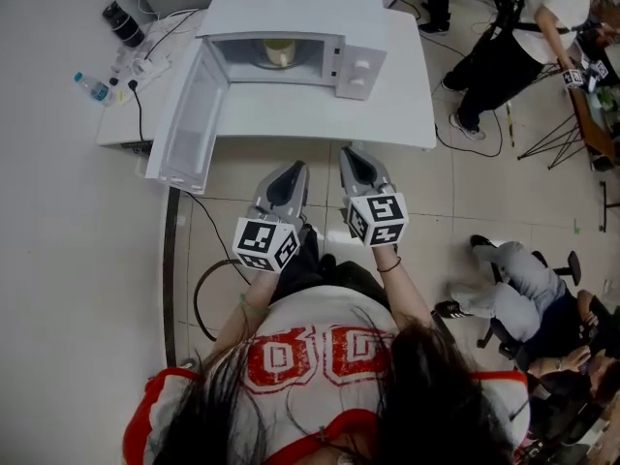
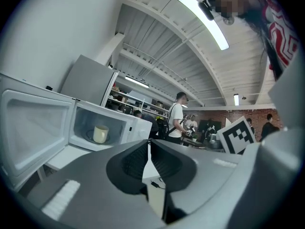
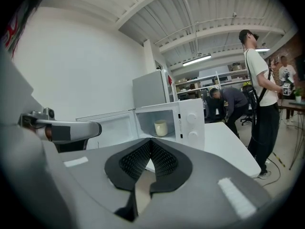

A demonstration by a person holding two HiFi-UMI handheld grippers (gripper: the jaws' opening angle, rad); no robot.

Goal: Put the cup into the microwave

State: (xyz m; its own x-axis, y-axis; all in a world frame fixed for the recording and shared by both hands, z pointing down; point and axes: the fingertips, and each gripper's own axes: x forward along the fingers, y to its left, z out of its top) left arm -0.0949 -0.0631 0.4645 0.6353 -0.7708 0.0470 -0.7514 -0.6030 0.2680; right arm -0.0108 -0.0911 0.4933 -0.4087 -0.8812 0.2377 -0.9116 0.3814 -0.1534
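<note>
A cream cup stands upright inside the white microwave, whose door hangs open to the left. Both grippers are held close to the person's body, well short of the table's front edge. My left gripper is shut with nothing between its jaws. My right gripper is also shut and empty. In the left gripper view the cup sits in the oven cavity far ahead of the closed jaws. In the right gripper view the cup shows beyond the closed jaws.
The microwave sits on a white table. A water bottle, a black object and cables lie at the table's left end. A cable loops on the floor. People stand and sit to the right.
</note>
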